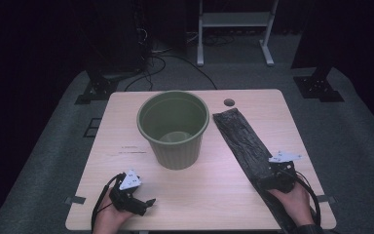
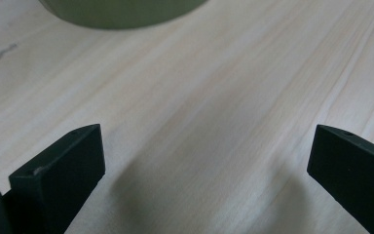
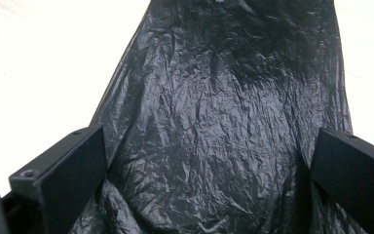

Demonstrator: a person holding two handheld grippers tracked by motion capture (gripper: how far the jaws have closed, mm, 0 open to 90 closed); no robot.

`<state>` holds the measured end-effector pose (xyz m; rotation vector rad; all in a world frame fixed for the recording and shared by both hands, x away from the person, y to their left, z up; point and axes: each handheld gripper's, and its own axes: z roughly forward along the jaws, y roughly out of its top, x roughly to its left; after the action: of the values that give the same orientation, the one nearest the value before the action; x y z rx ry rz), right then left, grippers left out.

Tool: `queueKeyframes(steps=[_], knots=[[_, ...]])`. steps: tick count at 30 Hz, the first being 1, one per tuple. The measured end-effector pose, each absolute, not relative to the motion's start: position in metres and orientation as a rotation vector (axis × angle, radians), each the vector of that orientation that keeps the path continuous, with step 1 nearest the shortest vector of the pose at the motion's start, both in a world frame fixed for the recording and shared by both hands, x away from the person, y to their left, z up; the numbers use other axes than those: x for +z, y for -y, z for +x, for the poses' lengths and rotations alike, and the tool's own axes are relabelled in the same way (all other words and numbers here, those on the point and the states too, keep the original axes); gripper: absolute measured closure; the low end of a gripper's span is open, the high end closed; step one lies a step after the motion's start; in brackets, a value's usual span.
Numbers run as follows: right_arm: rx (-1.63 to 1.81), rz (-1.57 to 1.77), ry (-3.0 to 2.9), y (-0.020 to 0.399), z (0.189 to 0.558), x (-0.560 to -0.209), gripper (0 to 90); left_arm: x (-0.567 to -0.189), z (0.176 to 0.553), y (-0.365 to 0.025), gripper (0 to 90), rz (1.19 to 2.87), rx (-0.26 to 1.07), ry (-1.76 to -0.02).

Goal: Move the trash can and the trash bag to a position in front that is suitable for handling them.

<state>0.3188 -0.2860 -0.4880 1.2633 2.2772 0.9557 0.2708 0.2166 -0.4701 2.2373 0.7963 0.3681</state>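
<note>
Each black hand-held gripper, the left hand-held gripper [image 1: 150, 202] and the right hand-held gripper [image 1: 274, 171], carries a pale grey three-cornered plate with small dark marks on top and trails a black cable looping back past the wrist. In the gripper views the jaws are matt black rectangular blocks, each with a small round hole near its upper corner. A dark sleeve cuff [image 1: 308, 228] shows at the right wrist.

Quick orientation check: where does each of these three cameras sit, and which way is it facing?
High view: above the person's side, looking forward and down at the table; both hands and tools show.
Left gripper view: on the left tool, facing the bin; its jaws show, wide apart.
Right gripper view: on the right tool, over the black bag; jaws wide apart.
Shared: bin in high and left; bag in high and right.
</note>
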Motion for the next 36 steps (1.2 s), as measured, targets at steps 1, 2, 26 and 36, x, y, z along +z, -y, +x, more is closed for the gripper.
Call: queueKeyframes(steps=[1,2,26,36], knots=[[0.956,1.263,-2.277,0.286,0.319,-0.488,0.0,-0.467,0.271,-0.216,0.0,2.231,0.372,-0.794],[0.956,1.263,-2.277,0.286,0.319,-0.488,0.0,-0.463,0.272,-0.215,0.0,2.227,0.375,-0.798],[0.955,1.264,-2.278,0.286,0.319,-0.488,0.0,-0.394,0.283,-0.222,0.0,2.103,0.337,-0.795],[0.955,1.263,-2.277,0.286,0.319,-0.488,0.0,-0.367,0.296,-0.227,0.0,2.078,0.332,-0.782]])
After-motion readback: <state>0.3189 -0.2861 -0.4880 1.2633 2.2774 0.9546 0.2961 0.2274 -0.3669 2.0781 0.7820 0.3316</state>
